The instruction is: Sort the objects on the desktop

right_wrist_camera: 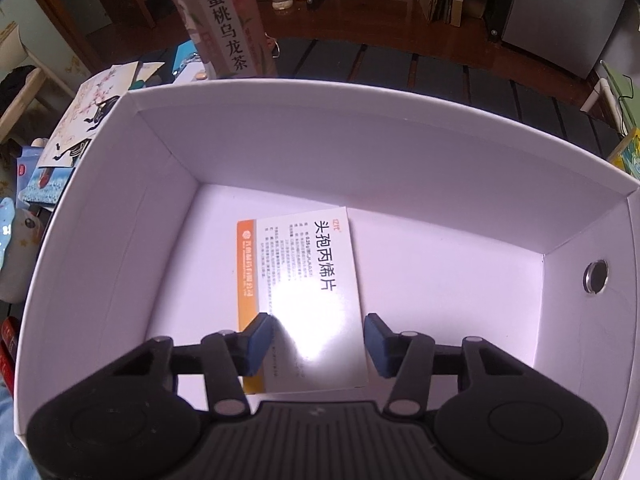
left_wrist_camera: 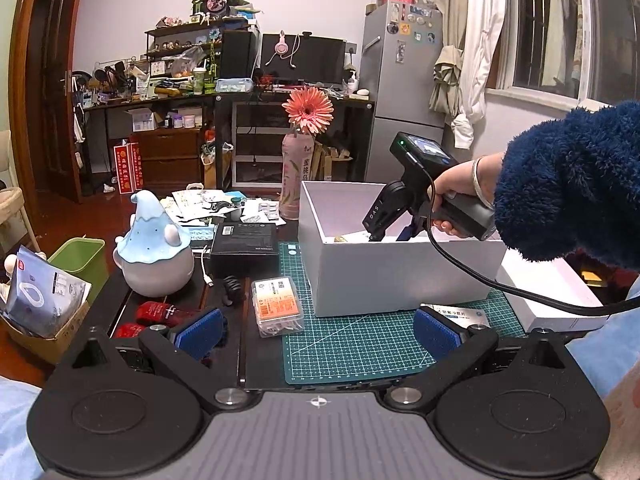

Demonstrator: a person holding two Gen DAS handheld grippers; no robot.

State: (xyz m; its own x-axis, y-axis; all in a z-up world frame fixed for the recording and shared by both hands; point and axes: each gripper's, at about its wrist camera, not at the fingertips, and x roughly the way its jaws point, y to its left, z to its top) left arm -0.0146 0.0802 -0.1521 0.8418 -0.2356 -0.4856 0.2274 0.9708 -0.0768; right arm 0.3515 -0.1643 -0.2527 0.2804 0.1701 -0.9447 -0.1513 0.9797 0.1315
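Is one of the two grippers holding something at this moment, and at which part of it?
Nothing is held. The right gripper is open above the medicine box lying in the white box. The left gripper is open over the cutting mat.

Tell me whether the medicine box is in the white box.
In: the medicine box lies flat on the white box's floor.

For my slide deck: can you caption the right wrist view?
Right gripper open above a medicine box lying flat in the white storage box.

Medicine box (right_wrist_camera: 304,300): laid flat in the storage box (right_wrist_camera: 360,148), below the right gripper (right_wrist_camera: 318,338), between its jaws.
Bottle (right_wrist_camera: 220,20): stood behind the storage box.
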